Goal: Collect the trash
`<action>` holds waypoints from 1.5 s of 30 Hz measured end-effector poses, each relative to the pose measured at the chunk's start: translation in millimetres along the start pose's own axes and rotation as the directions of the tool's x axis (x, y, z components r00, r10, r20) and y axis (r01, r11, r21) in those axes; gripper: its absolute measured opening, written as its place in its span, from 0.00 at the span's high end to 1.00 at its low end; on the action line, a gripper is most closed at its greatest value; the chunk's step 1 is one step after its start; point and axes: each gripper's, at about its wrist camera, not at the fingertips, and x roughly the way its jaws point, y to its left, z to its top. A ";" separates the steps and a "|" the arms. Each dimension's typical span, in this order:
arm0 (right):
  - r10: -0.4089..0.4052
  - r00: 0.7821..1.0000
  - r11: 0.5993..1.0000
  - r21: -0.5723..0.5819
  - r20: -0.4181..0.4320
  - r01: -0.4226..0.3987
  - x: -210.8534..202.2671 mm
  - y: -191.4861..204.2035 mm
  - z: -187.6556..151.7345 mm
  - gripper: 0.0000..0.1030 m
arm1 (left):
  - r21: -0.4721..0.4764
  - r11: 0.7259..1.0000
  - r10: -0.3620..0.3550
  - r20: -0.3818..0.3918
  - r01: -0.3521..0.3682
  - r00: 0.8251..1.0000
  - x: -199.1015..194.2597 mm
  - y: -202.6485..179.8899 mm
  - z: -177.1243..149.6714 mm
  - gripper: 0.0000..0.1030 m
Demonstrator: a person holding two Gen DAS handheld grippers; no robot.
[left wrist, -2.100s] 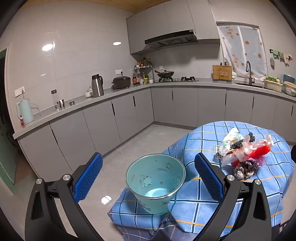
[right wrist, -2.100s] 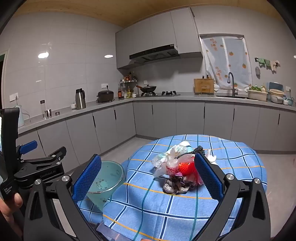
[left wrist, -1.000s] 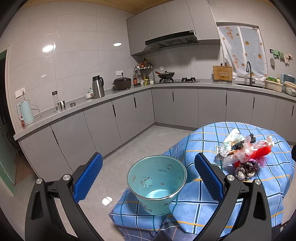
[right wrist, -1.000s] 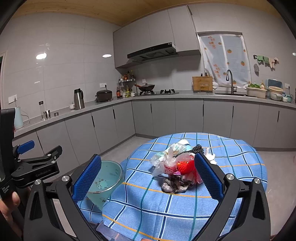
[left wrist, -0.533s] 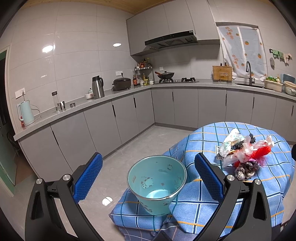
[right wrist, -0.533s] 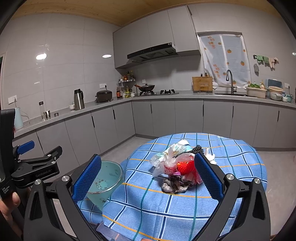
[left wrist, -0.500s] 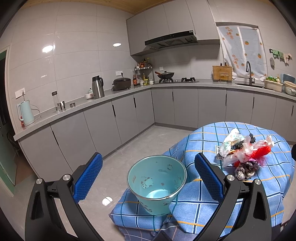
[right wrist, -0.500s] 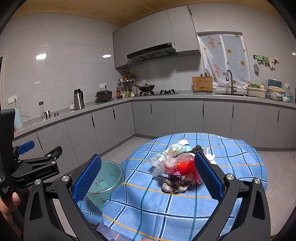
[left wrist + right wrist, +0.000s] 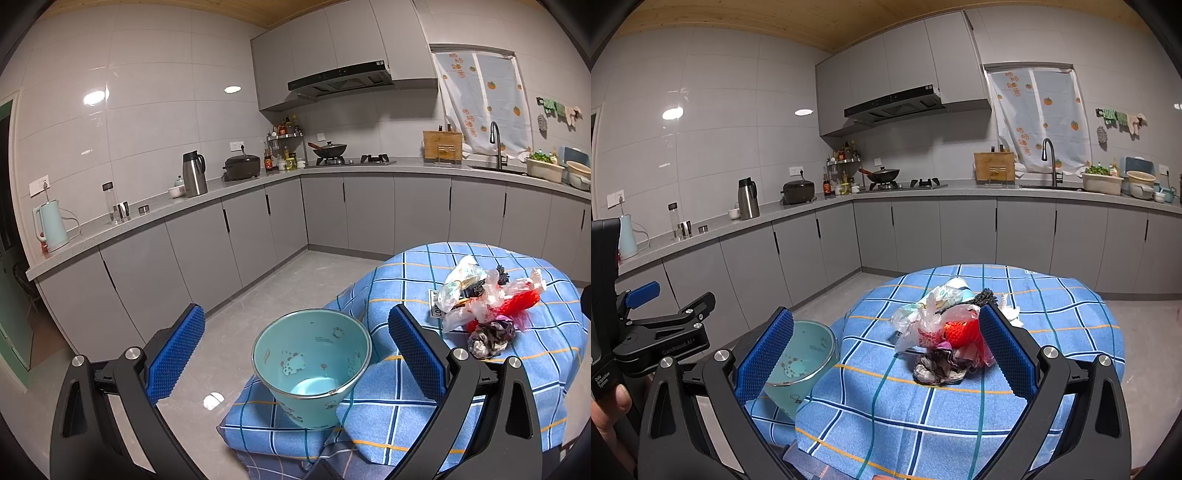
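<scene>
A pile of trash, clear plastic bags, red netting and a dark crumpled wrapper, lies on the round table with a blue checked cloth. It shows at the right in the left wrist view. A light blue bucket stands at the table's near left edge, empty inside; it also shows in the right wrist view. My left gripper is open and empty, its fingers either side of the bucket, short of it. My right gripper is open and empty, held before the trash pile.
Grey kitchen cabinets and a countertop run along the back and left walls, with a kettle, flask, cooker and stove on top. A sink is at the back right. Grey floor lies between table and cabinets.
Both grippers have stayed open and almost still. The views shifted only slightly. The trash and the bucket have not moved.
</scene>
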 end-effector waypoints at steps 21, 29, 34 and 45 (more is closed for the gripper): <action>-0.002 1.000 1.000 0.002 0.000 0.002 -0.4 -1.0 0.5 0.04 | 0.001 1.000 -0.001 -0.001 0.001 1.000 -1.8 0.7 0.5 0.05; -0.007 1.000 1.000 0.003 -0.001 0.007 0.2 -2.4 -0.2 0.04 | 0.007 1.000 0.000 -0.005 0.000 1.000 0.2 -0.1 -0.6 0.05; -0.065 0.998 0.998 0.008 -0.001 0.065 5.8 -17.2 -0.6 0.04 | 0.008 1.000 0.000 -0.033 0.000 0.999 14.6 -1.9 -5.6 0.05; -0.231 0.968 0.970 0.060 -0.102 0.237 57.8 -82.3 -28.3 0.04 | 0.051 0.989 -0.134 -0.118 0.141 0.984 73.4 -51.2 -18.6 0.05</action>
